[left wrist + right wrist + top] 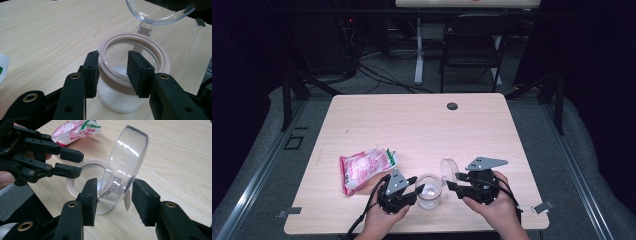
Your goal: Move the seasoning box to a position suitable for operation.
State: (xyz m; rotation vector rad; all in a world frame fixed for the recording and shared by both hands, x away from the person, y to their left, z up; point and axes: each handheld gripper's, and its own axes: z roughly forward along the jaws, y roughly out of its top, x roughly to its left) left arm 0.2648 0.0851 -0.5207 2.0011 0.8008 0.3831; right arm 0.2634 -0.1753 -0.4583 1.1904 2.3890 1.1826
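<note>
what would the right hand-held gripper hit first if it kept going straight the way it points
Probably the clear lid: it stands open between the right hand-held gripper's jaws, near its left pad. Just beyond is the jar rim, though depth is hard to judge.

Evenly lit table (412,125) under overhead light; dark, underexposed surroundings. Soft, faint shadows beneath objects. Bright glare streaks on the clear lid (127,162). Slight softness on nearest black jaws; mild wide-angle stretching toward frame edges.

One jar (429,192), one packet (364,169), two grippers (415,189) (451,184)
</note>
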